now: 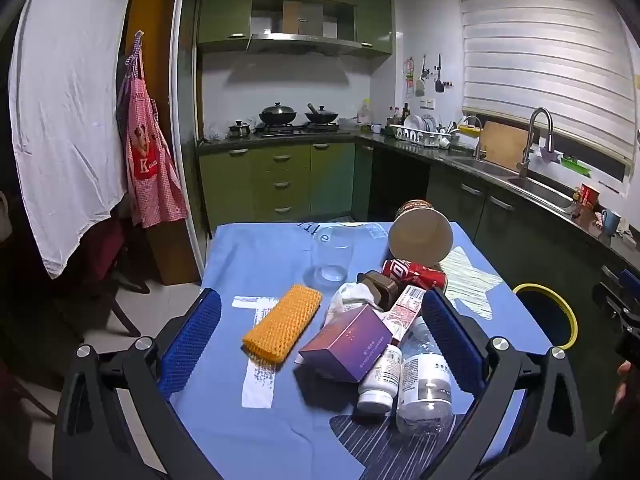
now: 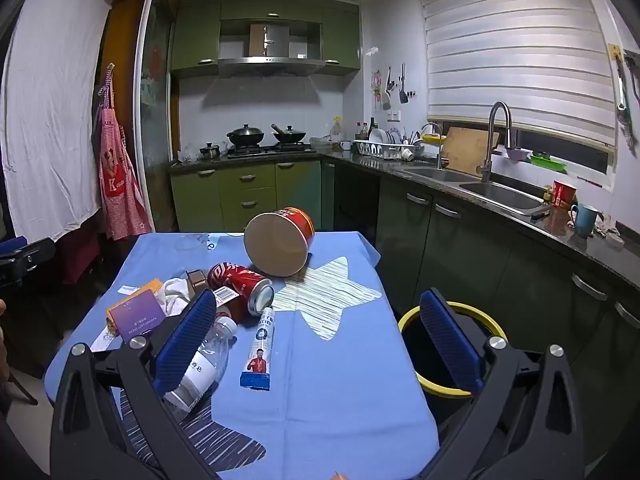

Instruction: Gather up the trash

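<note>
Trash lies heaped on a table under a blue cloth point(image 1: 256, 256): a purple box point(image 1: 346, 344), a white pill bottle point(image 1: 380, 380), a clear plastic bottle point(image 1: 424, 384), a crumpled tissue point(image 1: 352, 296), a red soda can point(image 2: 240, 286) on its side, a tipped paper noodle cup point(image 2: 280, 240) and a toothpaste tube point(image 2: 260, 350). A yellow-rimmed bin point(image 2: 448, 344) stands beside the table's right edge. My left gripper point(image 1: 320, 344) hovers open over the heap, holding nothing. My right gripper point(image 2: 316, 340) is open above the tube, empty.
An orange sponge point(image 1: 284, 322) and a clear glass point(image 1: 334, 256) sit on the cloth's left half. Green kitchen cabinets, a stove with pans and a sink counter point(image 2: 500, 196) run behind and to the right. A chair stands at the left.
</note>
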